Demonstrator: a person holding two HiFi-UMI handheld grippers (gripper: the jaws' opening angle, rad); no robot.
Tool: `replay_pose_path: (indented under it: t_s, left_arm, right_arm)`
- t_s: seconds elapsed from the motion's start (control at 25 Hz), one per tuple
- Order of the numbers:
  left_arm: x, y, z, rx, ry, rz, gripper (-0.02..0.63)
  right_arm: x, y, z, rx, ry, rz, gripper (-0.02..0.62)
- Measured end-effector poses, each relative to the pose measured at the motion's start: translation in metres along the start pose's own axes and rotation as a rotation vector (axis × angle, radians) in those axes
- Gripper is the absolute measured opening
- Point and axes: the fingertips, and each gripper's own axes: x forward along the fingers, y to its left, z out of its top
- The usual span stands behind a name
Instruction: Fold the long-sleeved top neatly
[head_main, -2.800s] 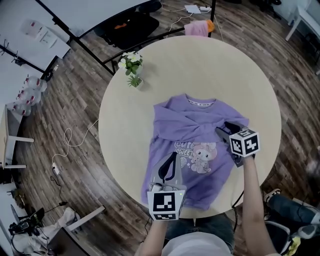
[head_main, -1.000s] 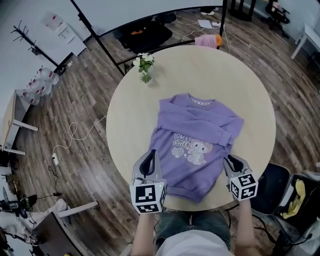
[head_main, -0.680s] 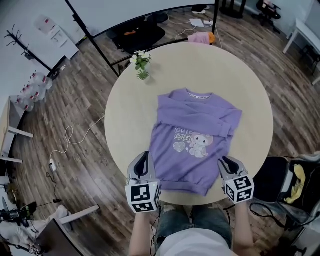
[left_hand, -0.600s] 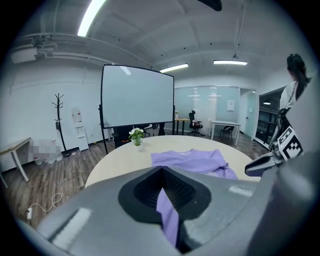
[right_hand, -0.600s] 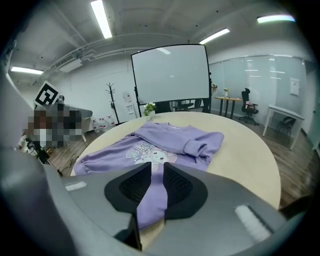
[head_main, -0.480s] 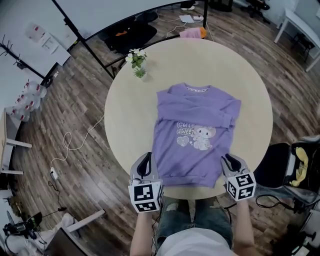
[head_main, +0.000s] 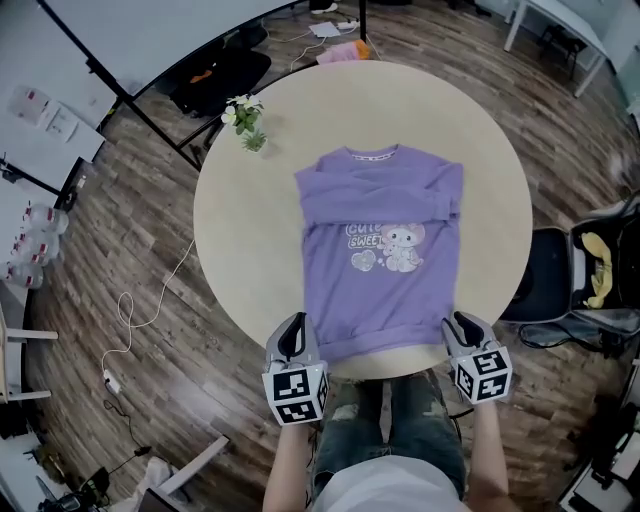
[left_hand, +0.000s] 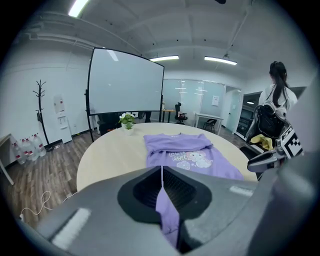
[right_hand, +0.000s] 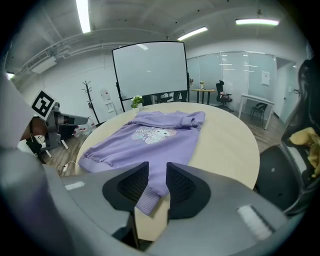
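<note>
Purple long-sleeved top (head_main: 380, 250), cartoon print facing up, is lying flat on the round beige table (head_main: 250, 250). Its neckline is pointing away from the person. Both sleeves are lying folded across the chest. The ribbed hem (head_main: 380, 345) is sitting along the near table edge.

Left gripper (left_hand: 162, 179): the jaws are pressing together on the left hem corner. A thin strip of purple fabric is showing in the seam between the pads and hanging below them.

Right gripper (right_hand: 154, 181): the jaws are standing apart, straddling the right hem corner. The ribbed edge is lying in the gap between the pads and drooping over the table edge. As far as the right gripper view shows, the pads are not squeezing the fabric.

Head view: both grippers are sitting at the near rim, one at each hem corner, roughly level with each other. Their marker cubes are facing up, on the person's side of the jaws.

Small potted plant with white flowers (head_main: 243, 115) is standing near the far-left rim of the table, well apart from the top.
</note>
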Motion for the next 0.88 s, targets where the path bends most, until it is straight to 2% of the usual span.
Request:
replay_pose_path:
  t_s: [0.48, 0.72, 0.88]
  left_arm:
    - [-0.002, -0.003, -0.066, -0.017, 0.153, -0.089, 0.072]
    - [-0.005, -0.004, -0.099, -0.042, 0.248, -0.103, 0.142]
    - [-0.006, -0.005, -0.116, -0.060, 0.307, -0.105, 0.150]
  right_arm:
    - [-0.006, 0.015, -0.049, 0.105, 0.058, -0.077, 0.173]
    - [-0.002, 0.015, -0.060, 0.138, 0.077, -0.099, 0.202]
    - [0.003, 0.015, -0.066, 0.155, 0.090, -0.107, 0.215]
